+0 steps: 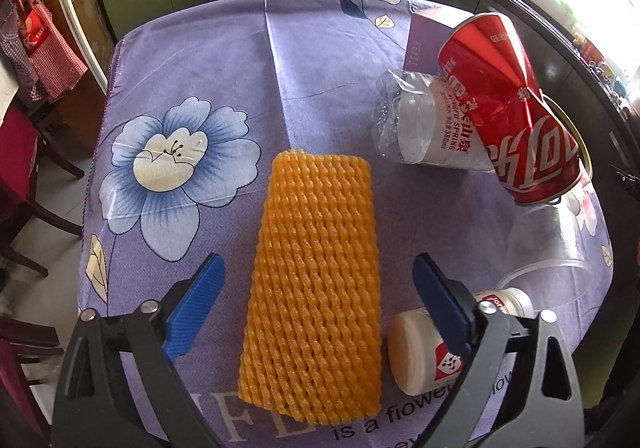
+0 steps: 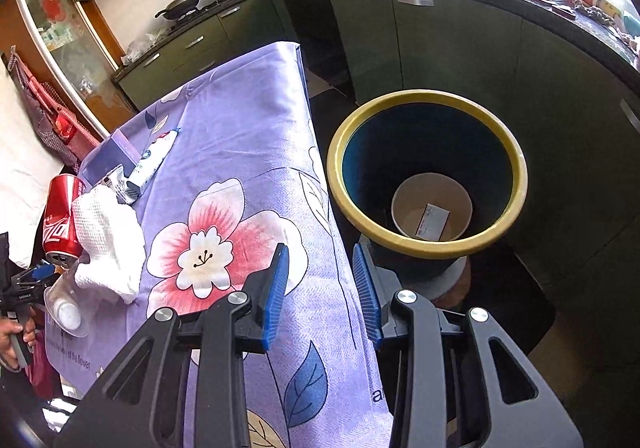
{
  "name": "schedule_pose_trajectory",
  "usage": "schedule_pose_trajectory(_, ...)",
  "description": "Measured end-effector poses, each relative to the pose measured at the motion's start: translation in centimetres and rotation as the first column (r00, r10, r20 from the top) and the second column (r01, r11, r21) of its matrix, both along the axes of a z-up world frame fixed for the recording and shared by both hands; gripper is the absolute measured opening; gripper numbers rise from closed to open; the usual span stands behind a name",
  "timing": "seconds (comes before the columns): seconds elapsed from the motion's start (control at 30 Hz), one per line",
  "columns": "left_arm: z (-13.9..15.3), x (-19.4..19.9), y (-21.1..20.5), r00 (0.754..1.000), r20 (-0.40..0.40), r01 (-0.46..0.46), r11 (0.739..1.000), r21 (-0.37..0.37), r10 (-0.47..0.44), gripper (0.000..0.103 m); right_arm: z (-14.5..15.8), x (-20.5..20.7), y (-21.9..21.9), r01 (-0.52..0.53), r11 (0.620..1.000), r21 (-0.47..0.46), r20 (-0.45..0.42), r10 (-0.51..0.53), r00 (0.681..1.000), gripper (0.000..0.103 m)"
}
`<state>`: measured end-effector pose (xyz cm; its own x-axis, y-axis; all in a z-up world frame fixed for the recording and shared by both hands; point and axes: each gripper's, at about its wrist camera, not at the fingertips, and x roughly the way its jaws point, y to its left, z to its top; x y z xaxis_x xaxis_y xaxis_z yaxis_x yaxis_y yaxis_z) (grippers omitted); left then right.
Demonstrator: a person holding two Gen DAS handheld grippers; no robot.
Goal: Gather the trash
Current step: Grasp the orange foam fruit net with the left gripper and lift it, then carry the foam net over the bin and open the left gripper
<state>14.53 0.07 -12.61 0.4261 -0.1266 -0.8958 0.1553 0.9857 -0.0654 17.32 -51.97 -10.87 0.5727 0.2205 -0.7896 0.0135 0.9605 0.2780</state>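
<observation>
An orange foam fruit net (image 1: 316, 288) lies flat on the purple flowered tablecloth (image 1: 200, 60). My left gripper (image 1: 318, 288) is open, its blue fingers either side of the net, just above it. To the right lie a crushed clear water bottle (image 1: 416, 120), a dented red cola can (image 1: 516, 108) and a small white jar (image 1: 424, 352). My right gripper (image 2: 320, 280) is open and empty over the table's right edge, beside a dark bin with a yellow rim (image 2: 340, 152). A paper cup (image 2: 432, 208) lies in the bin.
A clear plastic cup (image 1: 548, 248) lies on its side by the jar. In the right wrist view a white foam net (image 2: 108, 240), a toothpaste tube (image 2: 154, 162) and a purple box (image 2: 116, 152) lie on the cloth. Green kitchen cabinets (image 2: 440, 48) stand behind.
</observation>
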Motion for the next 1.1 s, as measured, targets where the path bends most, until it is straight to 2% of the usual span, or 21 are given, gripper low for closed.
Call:
schedule_pose_trajectory(0.13,-0.3,0.0,0.1,1.0,-0.011,0.008,1.0,-0.016,-0.008,0.069,0.0,0.1,0.4,-0.013,1.0,-0.001,-0.001,0.013,1.0,0.034)
schedule_pose_trajectory(0.2,-0.4,-0.1,0.2,1.0,-0.019,0.012,0.999,-0.032,-0.013,0.057,0.0,0.1,0.6,-0.017,1.0,-0.002,0.0,0.017,1.0,0.037)
schedule_pose_trajectory(0.23,-0.4,-0.1,0.2,1.0,-0.019,0.014,0.999,-0.037,-0.014,0.056,0.0,0.0,0.6,-0.018,1.0,-0.002,0.0,0.018,1.0,0.037)
schedule_pose_trajectory(0.33,0.1,-0.6,0.4,1.0,0.008,0.019,0.999,-0.037,-0.019,0.043,0.1,-0.1,0.7,-0.024,1.0,-0.004,0.003,0.024,1.0,0.037)
schedule_pose_trajectory(0.4,0.7,-1.0,0.5,0.999,0.031,0.026,0.999,-0.032,-0.025,0.028,0.2,-0.2,0.9,-0.028,1.0,-0.007,0.007,0.028,1.0,0.037)
schedule_pose_trajectory(0.5,1.6,-1.4,0.8,0.997,0.062,0.04,0.999,-0.034,-0.038,0.018,0.4,-0.3,1.0,-0.034,0.999,-0.01,0.013,0.034,0.999,0.037)
schedule_pose_trajectory(0.73,5.2,-2.4,0.5,0.985,0.158,0.068,0.998,0.014,-0.07,0.015,0.9,-0.7,1.0,-0.038,0.999,-0.014,0.03,0.039,0.999,0.038)
schedule_pose_trajectory(0.9,8.7,-2.9,-1.8,0.967,0.203,0.15,0.988,0.021,-0.151,0.015,1.2,-1.2,0.2,-0.018,0.999,-0.033,0.042,0.019,0.999,0.039)
schedule_pose_trajectory(1.0,11.1,-3.0,-4.9,0.943,0.224,0.247,0.969,0.021,-0.245,0.015,1.5,-1.7,-0.9,0.011,0.999,-0.041,0.057,-0.009,0.998,0.039)
schedule_pose_trajectory(1.1,13.0,-2.5,-9.7,0.905,0.23,0.366,0.931,0.012,-0.359,0.015,1.7,-2.4,-2.6,0.051,0.998,-0.042,0.074,-0.048,0.996,0.039)
